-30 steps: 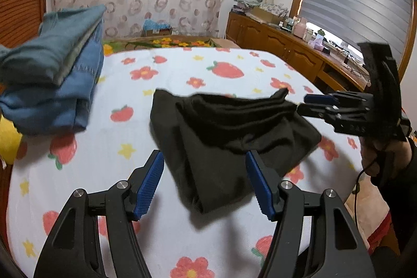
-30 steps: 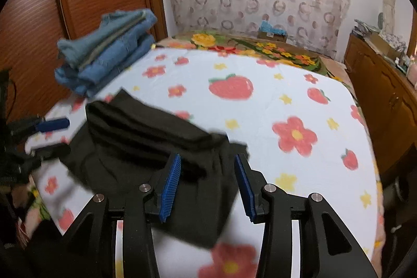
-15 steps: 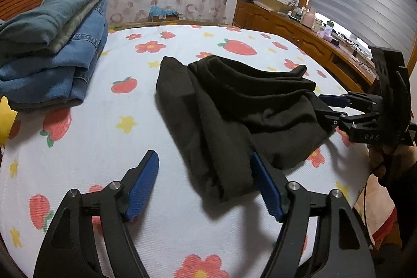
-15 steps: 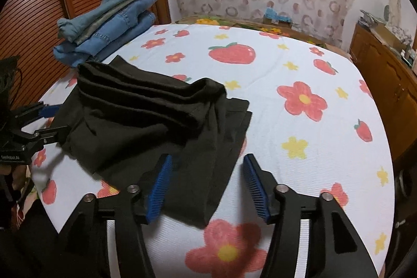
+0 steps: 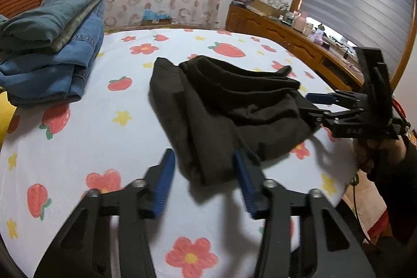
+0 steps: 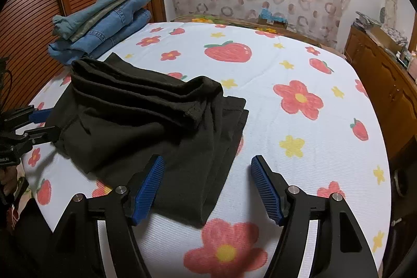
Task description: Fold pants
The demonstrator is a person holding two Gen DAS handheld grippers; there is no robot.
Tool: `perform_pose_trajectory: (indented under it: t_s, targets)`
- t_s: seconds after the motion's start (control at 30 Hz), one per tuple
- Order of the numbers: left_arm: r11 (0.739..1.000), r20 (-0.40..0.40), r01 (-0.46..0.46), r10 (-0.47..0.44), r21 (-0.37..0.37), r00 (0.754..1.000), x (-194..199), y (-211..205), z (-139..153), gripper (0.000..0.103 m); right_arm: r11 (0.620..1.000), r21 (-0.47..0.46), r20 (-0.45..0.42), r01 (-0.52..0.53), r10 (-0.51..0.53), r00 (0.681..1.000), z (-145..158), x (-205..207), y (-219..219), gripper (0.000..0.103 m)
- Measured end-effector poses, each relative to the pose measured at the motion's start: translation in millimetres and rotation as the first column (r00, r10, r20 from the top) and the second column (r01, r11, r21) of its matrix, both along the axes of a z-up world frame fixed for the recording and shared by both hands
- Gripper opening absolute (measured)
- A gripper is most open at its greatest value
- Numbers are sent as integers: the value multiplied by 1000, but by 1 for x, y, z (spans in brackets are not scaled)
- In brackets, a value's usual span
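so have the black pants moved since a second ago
Yes. The black pants were lifted and blurred above the strawberry sheet; now they lie flat on it, spread toward the big red flower, with the denim stack unmoved.

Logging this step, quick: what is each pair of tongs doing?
Left tongs: closing around the black pants, not yet gripping.
Right tongs: opening, holding nothing.

- The black pants (image 5: 229, 108) lie bunched on the bed, near its front edge, roughly midway between the two sides.
- They are loosely folded into several layers, with rumpled ridges across the top.
- One narrow folded end reaches toward the front edge; it looks flat, though blur softens it.
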State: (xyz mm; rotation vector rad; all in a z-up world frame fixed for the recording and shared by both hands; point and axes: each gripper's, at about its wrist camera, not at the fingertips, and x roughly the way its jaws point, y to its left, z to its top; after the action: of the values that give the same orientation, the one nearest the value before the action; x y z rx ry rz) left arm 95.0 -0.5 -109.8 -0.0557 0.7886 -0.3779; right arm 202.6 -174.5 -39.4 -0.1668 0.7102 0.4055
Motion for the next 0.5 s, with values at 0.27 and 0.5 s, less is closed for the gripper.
perform_pose_trajectory:
  t_s: [0.27, 0.5]
  targets:
    - [1000, -9, 2, -2, 18, 1000, 0, -3, -4, 37, 1000, -1, 0, -2, 2, 1000, 0, 0, 0, 71]
    - [1000, 7, 2, -2, 22, 1000, -3, -4, -2, 15, 1000, -1, -1, -3, 3, 1000, 0, 0, -1, 71]
